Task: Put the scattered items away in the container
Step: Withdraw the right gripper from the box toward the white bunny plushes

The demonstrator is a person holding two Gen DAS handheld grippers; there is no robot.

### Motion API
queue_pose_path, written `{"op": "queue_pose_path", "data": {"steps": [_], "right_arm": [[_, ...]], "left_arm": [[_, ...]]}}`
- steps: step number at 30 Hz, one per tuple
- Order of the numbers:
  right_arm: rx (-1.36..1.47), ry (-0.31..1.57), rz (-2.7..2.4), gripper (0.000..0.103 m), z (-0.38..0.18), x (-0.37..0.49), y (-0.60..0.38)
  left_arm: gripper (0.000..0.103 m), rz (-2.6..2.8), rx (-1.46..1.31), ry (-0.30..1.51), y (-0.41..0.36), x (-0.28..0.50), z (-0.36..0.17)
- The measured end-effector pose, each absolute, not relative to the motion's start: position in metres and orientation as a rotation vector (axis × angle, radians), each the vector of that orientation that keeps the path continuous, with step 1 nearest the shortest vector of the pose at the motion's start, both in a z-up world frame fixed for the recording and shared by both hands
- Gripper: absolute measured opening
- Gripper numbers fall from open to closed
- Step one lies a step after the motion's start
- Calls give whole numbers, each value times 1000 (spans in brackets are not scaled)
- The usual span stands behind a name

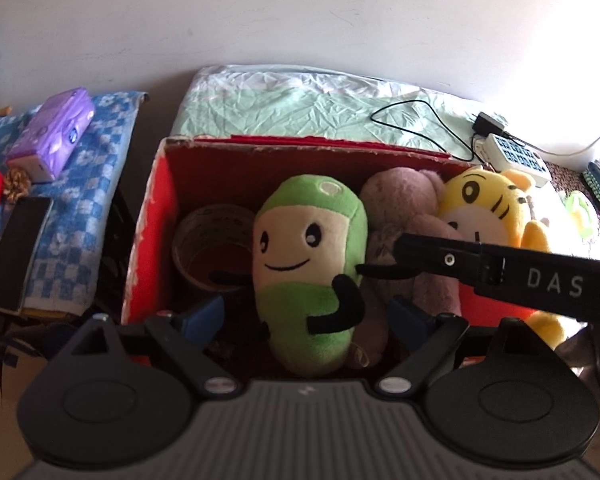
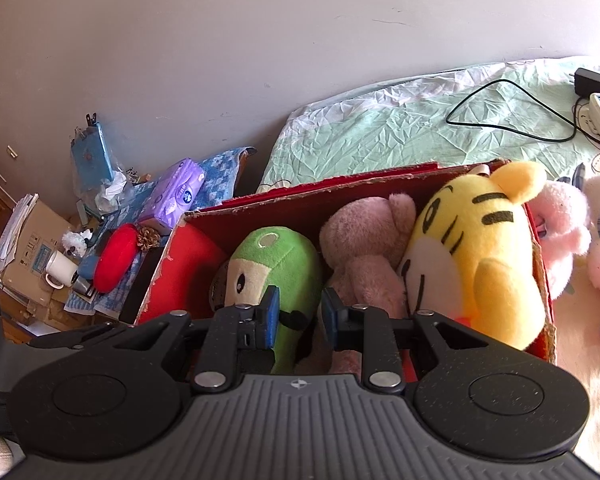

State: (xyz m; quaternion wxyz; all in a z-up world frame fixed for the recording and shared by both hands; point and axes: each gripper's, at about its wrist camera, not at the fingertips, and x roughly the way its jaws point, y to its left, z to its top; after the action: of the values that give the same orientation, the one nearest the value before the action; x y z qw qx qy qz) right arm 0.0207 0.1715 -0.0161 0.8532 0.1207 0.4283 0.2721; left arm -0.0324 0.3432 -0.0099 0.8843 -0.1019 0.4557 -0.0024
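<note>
Pink plush toys (image 2: 568, 236), right view only

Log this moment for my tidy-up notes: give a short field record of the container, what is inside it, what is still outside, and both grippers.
container: red cardboard box, open top
inside, left to right: tape roll, green plush, brown plush bear, yellow tiger plush
still outside: pink plush toys on the bed, to the right of the box
left gripper: open, fingers either side of the green plush, not pressing it
right gripper: fingers a narrow gap apart over the box, nothing visibly held
</note>
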Motion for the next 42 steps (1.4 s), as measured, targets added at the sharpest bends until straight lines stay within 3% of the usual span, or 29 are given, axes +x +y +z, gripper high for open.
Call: {"op": "queue_pose_path", "data": {"steps": [10,34,42], "right_arm": [[274,887,547,27,-12,14,160],[271,818,520,28,4,-11,141],[275,803,520,29,4,-20,132]], "left_arm": [[99,52,-124,938,323,-33,2],[99,108,-54,957,301,-37,5],[92,114,-35,937,294,-41,9]]}}
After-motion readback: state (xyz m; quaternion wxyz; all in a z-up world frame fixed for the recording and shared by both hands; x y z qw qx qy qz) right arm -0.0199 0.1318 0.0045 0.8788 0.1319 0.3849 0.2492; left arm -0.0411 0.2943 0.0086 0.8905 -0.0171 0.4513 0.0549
